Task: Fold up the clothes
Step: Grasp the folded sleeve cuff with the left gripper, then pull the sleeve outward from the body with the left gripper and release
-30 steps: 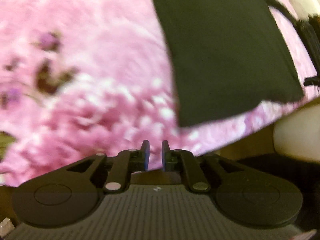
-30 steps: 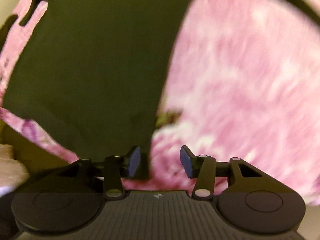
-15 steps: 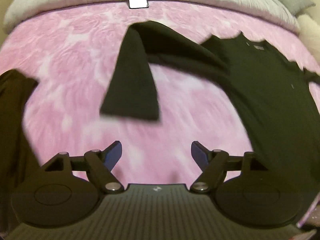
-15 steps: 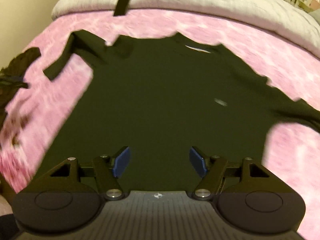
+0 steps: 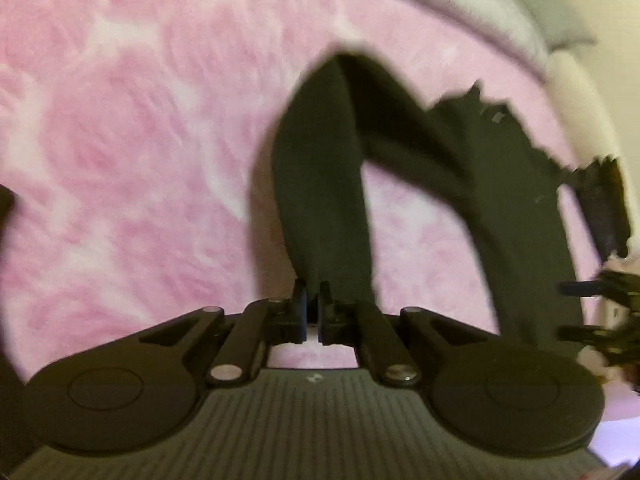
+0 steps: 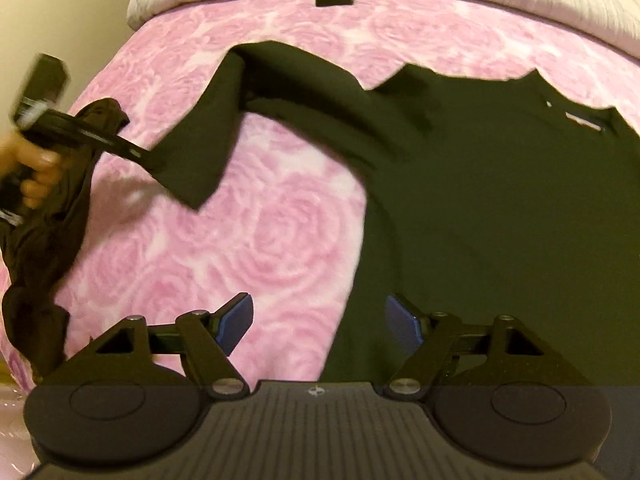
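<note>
- Straight ahead of your left gripper [image 5: 313, 307], the cuff of the black shirt's sleeve [image 5: 324, 200] is pinched between jaws closed down on the cloth; the sleeve runs away from the fingers, doubles back at its far bend and joins the shirt body [image 6: 500, 208] off to the right.
- Under your right gripper [image 6: 318, 322] the jaws stand wide and are opening further, with nothing between them; the left pad [image 6: 236, 322] hangs over the pink rose bedspread [image 6: 260, 240], the right pad over the shirt's side edge.
- My read: you are on the sleeve fold, with the body already spread flat.
- Next, carry the cuff across onto the body so the sleeve lies smooth, and let the right gripper come down to pin or take the hem.
- Half a second ago the left jaws were wide apart with the sleeve lying well ahead of them, untouched; now they hold its cuff.
- The right jaws were narrower then, and sat wholly over the shirt.
</note>
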The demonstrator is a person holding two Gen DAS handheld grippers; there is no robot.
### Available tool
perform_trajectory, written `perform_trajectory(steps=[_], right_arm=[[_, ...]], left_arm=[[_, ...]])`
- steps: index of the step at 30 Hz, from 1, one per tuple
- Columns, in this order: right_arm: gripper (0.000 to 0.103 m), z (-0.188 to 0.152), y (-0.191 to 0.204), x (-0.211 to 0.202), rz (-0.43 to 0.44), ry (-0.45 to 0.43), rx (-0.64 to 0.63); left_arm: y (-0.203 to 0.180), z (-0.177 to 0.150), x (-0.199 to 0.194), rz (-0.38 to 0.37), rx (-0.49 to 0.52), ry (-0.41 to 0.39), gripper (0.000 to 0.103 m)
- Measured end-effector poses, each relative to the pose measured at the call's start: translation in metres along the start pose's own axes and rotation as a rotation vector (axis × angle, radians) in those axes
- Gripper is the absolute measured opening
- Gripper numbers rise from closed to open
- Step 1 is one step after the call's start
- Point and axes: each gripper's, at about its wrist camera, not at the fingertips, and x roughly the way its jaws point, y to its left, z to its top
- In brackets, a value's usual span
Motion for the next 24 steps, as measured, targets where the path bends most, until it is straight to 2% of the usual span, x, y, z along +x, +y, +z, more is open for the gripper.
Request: perform_trajectory(steps=[3,7,9,12,16,17,21,24], right_arm=[[0.080,0.006,0.001,0.005,-0.012,0.007,0.018],[0.080,0.015,0.005,0.021,-0.003,0.012,0.060],[0.080,0.020,0.011,0.029,0.011,0.012,0.068],[0.081,0.030,0.023,0.041,0.042,0.009,0.047],[0.084,0.043,0.038,0.060,0.050,0.008,0.006],[0.084,0.045,0.040,0.062,0.052,0.006,0.006],[0.084,0.055,0.050,0.070,0.117,-0.040,-0.024],[0.084,0.064,0.058,0.089,0.202,-0.059,0.002]], left_arm=[[0.033,0.013,-0.048,-0.003,-0.051,-0.010,0.002],[0.068,0.035,-0.080,0.052,-0.014,0.035,0.002],[0.080,0.051,-0.087,0.034,-0.016,0.037,0.002],[0.089,0.073,-0.089,-0.032,-0.030,0.070,0.002],[0.101,0.082,-0.068,-0.016,-0.038,0.184,0.002],[0.107,0.080,-0.064,-0.033,-0.073,0.200,0.002],[0.115,0.078,-0.073,-0.139,-0.183,0.140,0.002],[0.105,0.071,-0.086,-0.203,-0.199,0.136,0.002]])
